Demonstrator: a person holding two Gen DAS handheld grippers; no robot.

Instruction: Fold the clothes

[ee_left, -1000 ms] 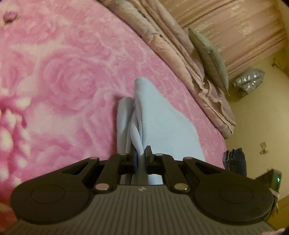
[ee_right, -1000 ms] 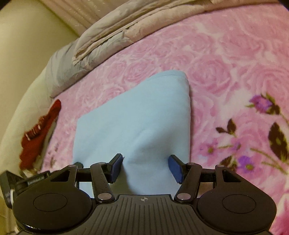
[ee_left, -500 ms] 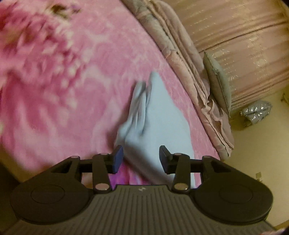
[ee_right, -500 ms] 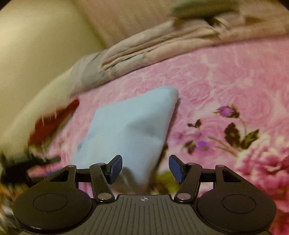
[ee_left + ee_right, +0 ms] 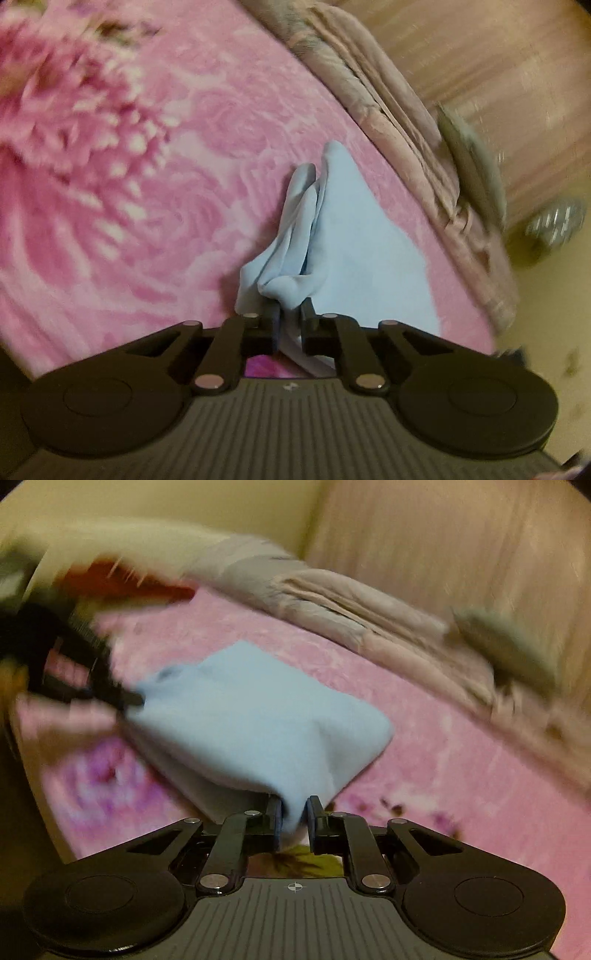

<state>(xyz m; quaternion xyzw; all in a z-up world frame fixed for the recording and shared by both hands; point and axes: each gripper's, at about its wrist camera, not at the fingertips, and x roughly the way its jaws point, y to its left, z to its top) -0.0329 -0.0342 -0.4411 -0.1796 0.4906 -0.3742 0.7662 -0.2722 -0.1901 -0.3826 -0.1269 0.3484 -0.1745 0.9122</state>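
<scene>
While both views are smeared with motion, my left gripper [image 5: 287, 325] and right gripper [image 5: 294, 821], open half a second ago, are closing, each pinching a bunched corner of the one light-blue cloth [image 5: 255, 716] on the pink floral blanket [image 5: 155, 177]. Its near edge is now lifted; it stretches toward 12 o'clock. Count: one cloth, two grippers, one beige quilt [image 5: 369, 616] at 1 o'clock, one red item [image 5: 122, 579] at 10 o'clock
</scene>
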